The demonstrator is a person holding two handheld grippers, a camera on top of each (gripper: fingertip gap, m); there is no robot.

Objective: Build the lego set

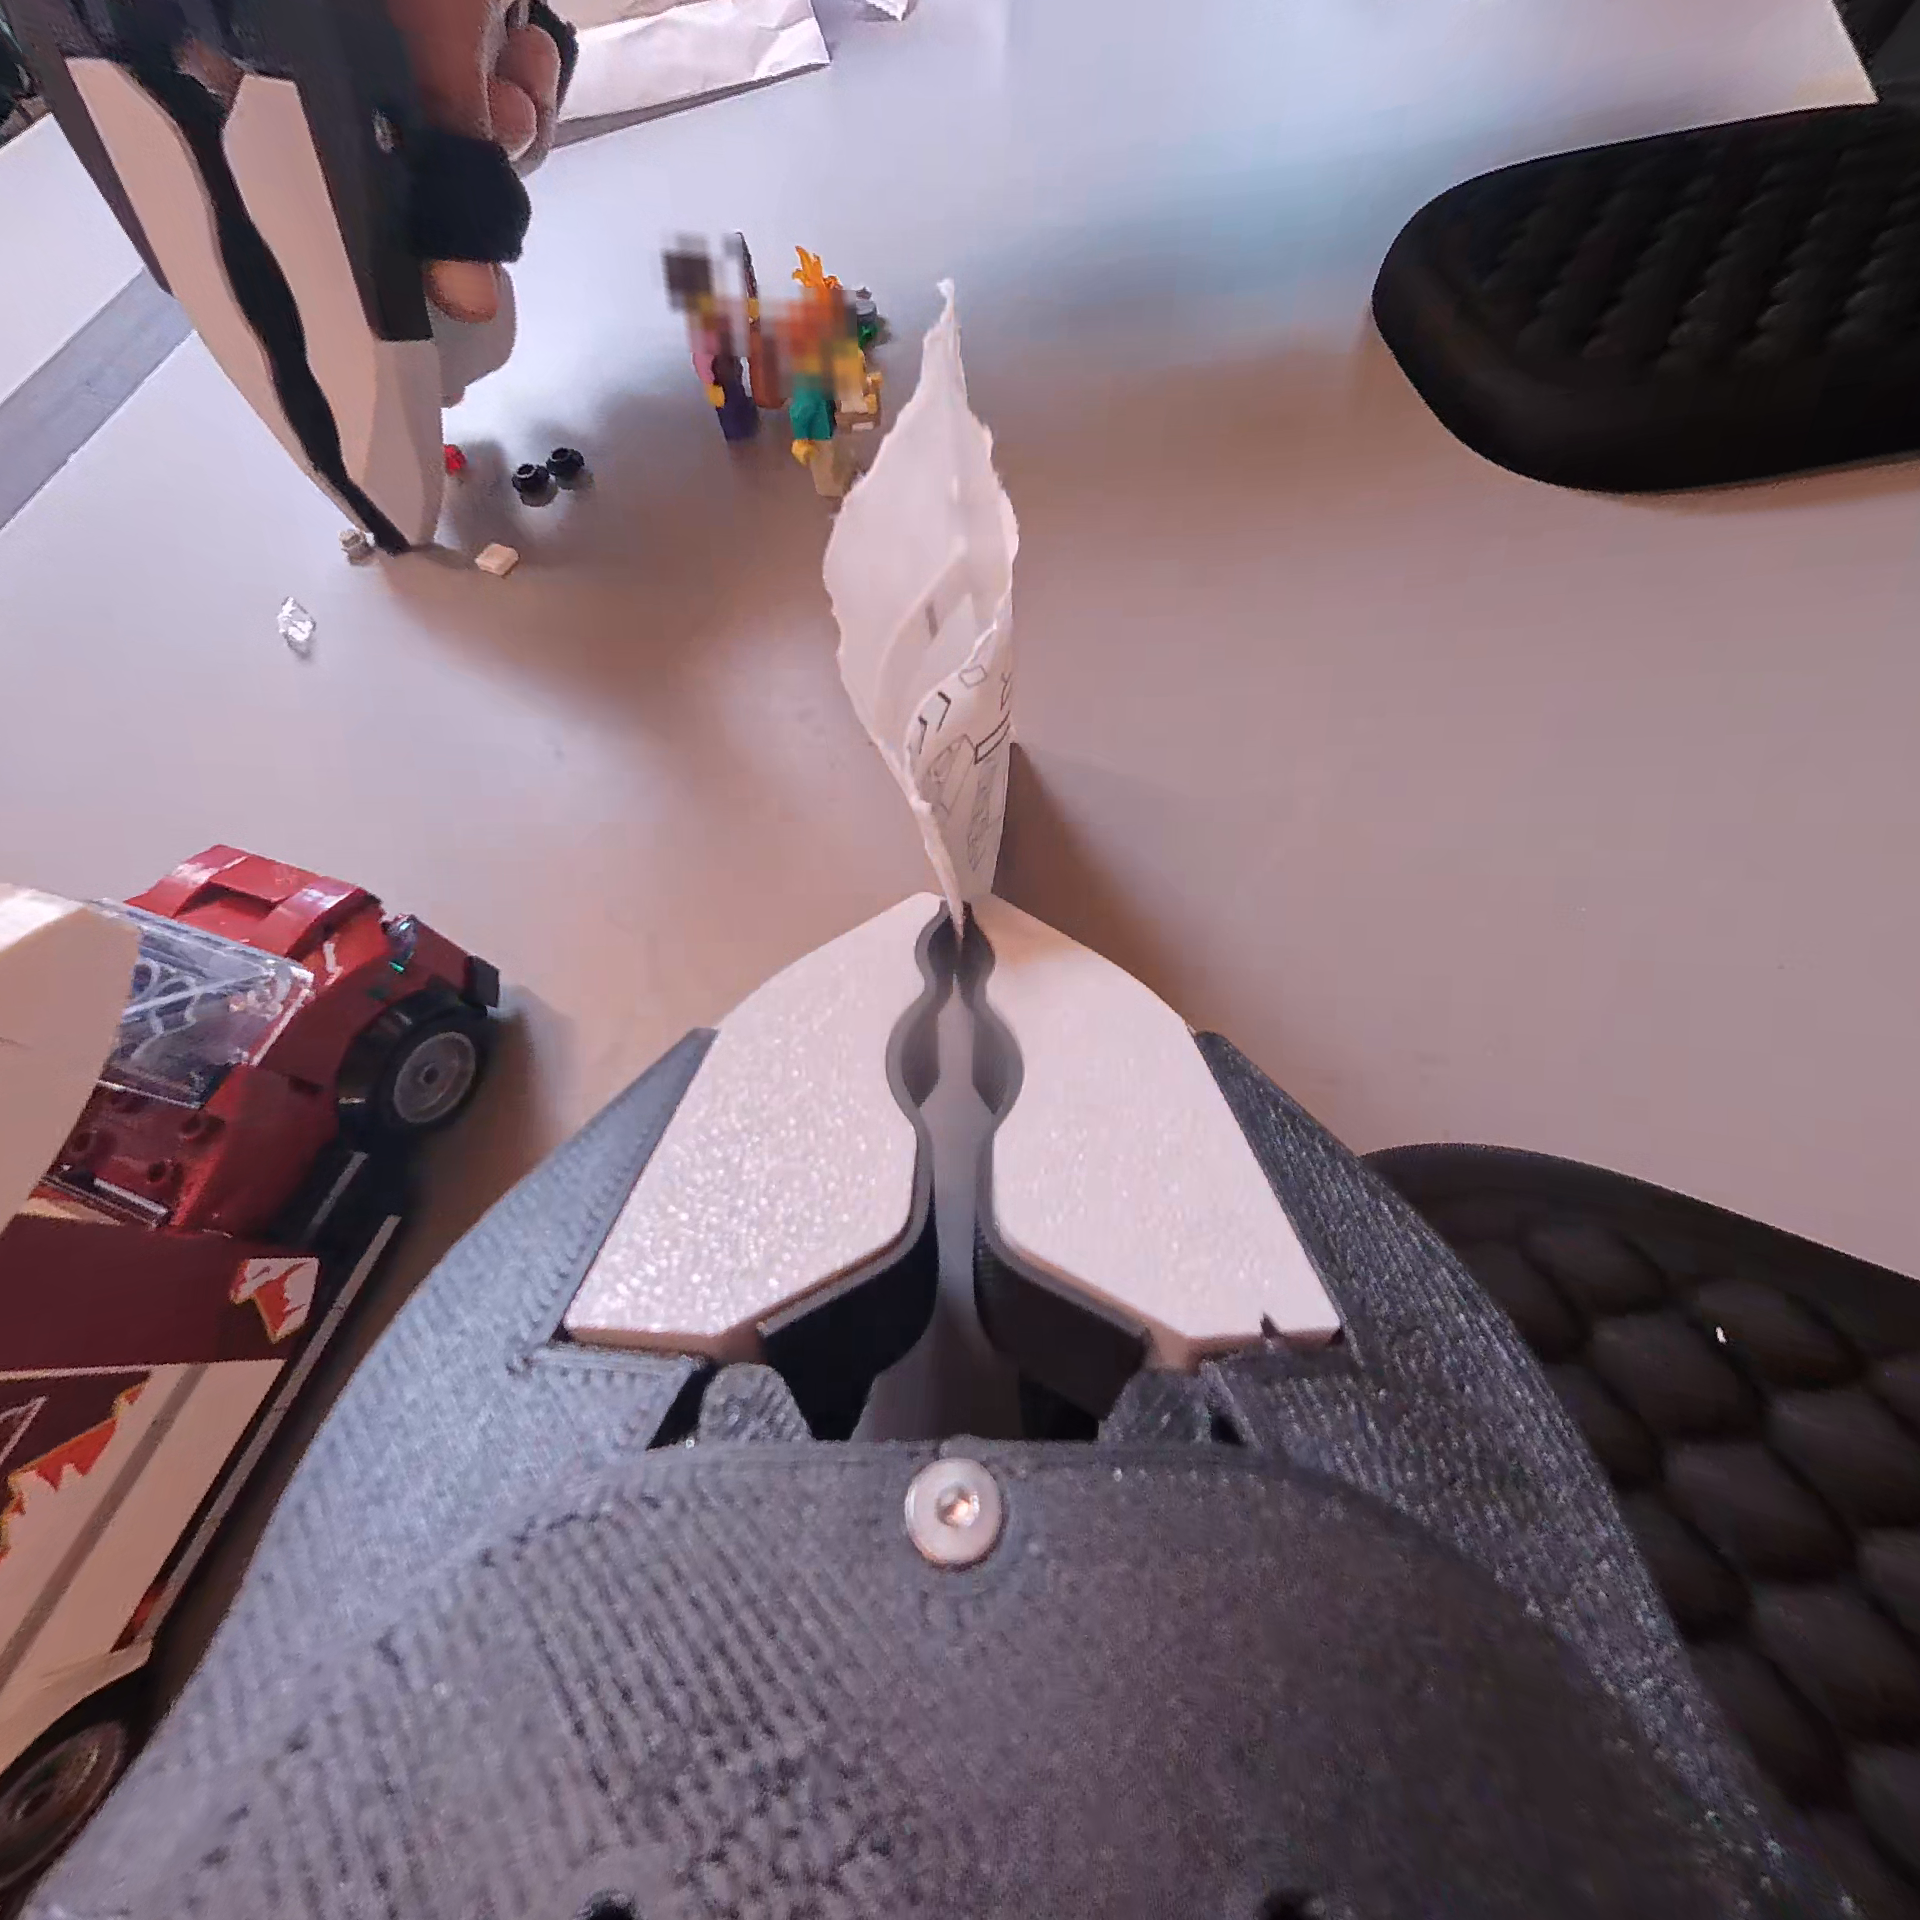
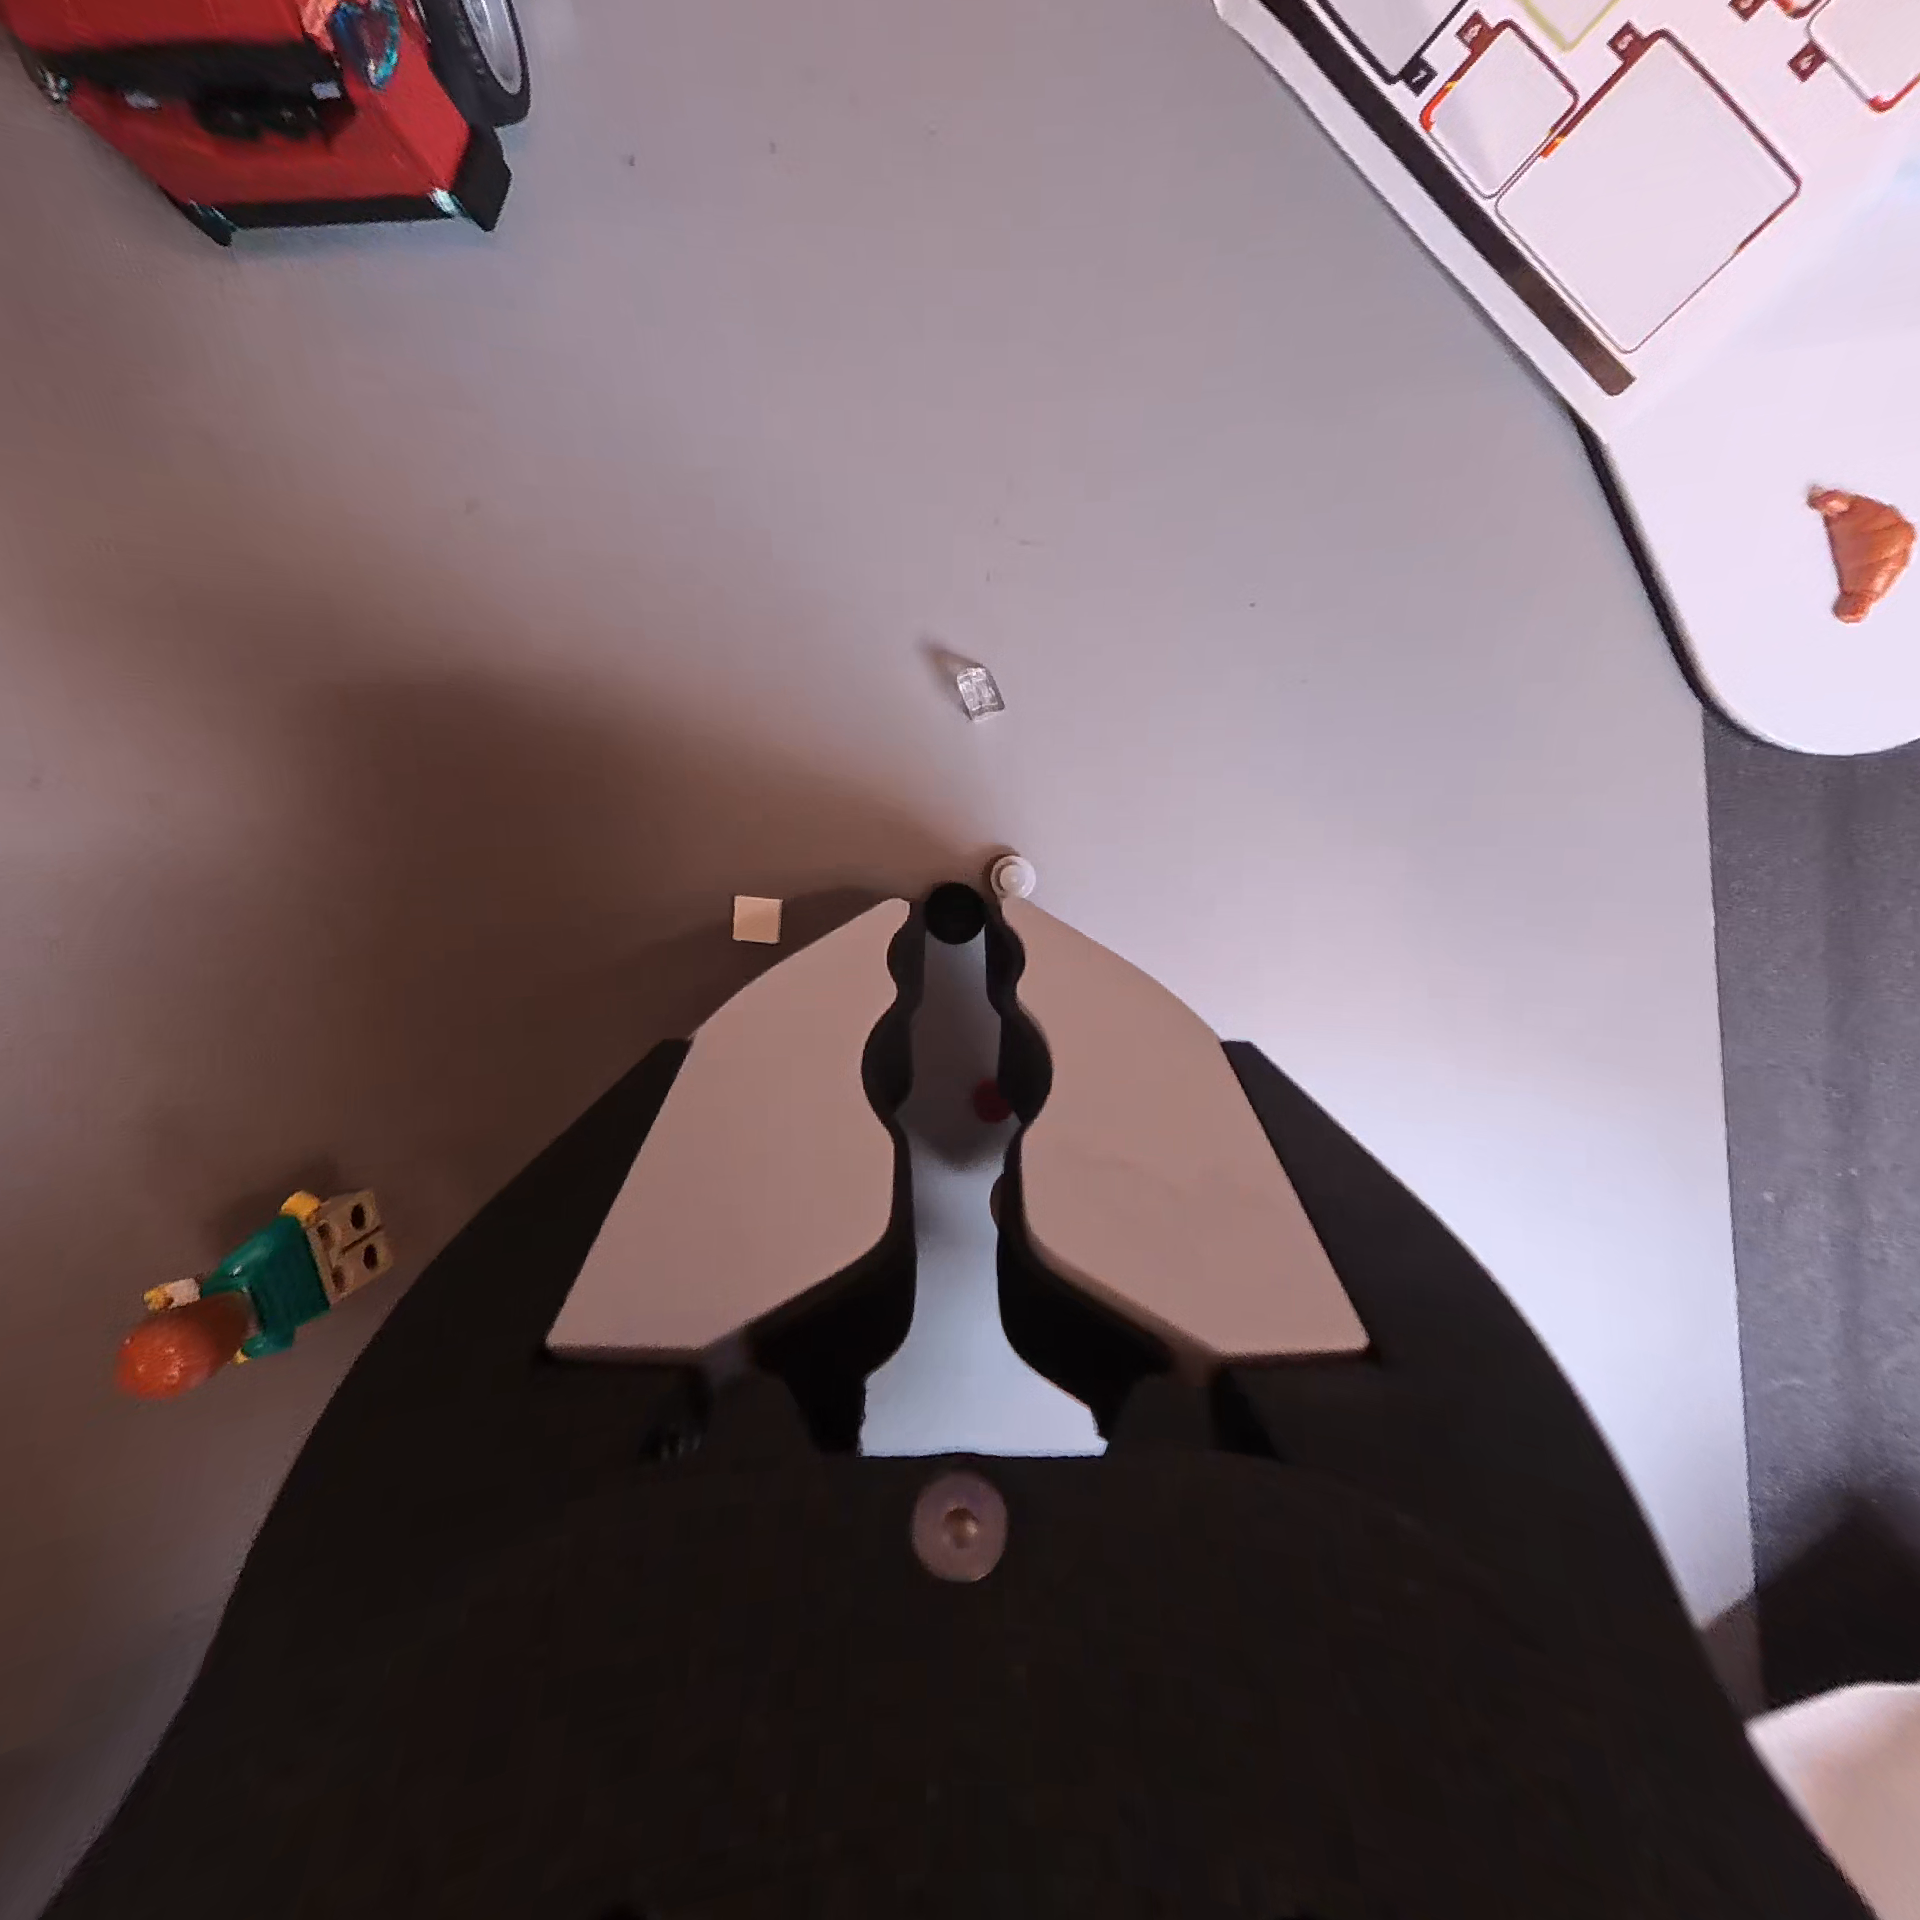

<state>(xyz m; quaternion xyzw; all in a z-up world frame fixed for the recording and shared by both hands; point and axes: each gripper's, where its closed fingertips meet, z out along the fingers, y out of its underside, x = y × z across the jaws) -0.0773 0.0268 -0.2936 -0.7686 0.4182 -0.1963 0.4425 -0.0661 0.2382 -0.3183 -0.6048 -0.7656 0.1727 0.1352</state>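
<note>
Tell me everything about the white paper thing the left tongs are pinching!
The torn paper bag is white, thin and crinkly, with ragged edges and little black line drawings printed low on one side. It stands upright, rising from the tips of the left tongs, which are shut on its bottom corner. It curls and twists toward a pointed top. Only the tongs seem to touch it; it casts a shadow on the pale table below.

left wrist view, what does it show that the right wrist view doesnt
Only the left: a torn paper bag pinched in the shut left claw, black mesh pads, standing minifigures.

Only the right: a black round piece between the right claw's tips, a toy croissant, a sticker sheet.

Both: the red car, the clear piece, the tan tile, the table.
</note>
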